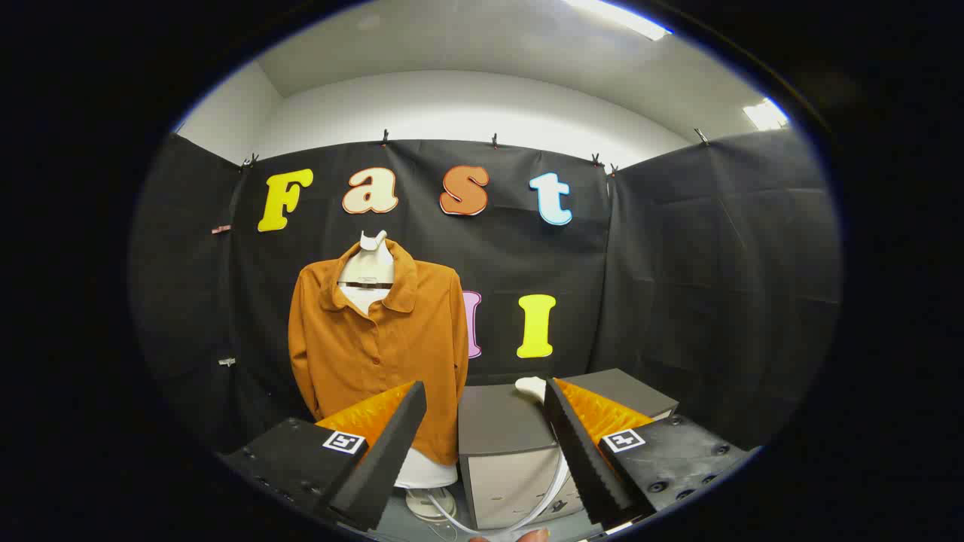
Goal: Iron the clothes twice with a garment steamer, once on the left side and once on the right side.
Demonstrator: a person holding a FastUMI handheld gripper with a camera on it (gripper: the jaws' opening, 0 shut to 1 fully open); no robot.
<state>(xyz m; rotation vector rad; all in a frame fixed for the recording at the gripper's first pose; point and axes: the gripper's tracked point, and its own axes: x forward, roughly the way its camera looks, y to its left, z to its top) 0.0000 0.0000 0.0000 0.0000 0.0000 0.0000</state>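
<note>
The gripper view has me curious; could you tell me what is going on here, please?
A hand-held gripper is open and holds nothing, its fingers spread wide. Beyond them, an orange shirt hangs buttoned on a white mannequin torso. Beside it stands a grey box with a white steamer head resting on top, its hose looping down in front. The steamer is not yet picked up.

Recording booth: black cloth walls, shirted mannequin.
</note>
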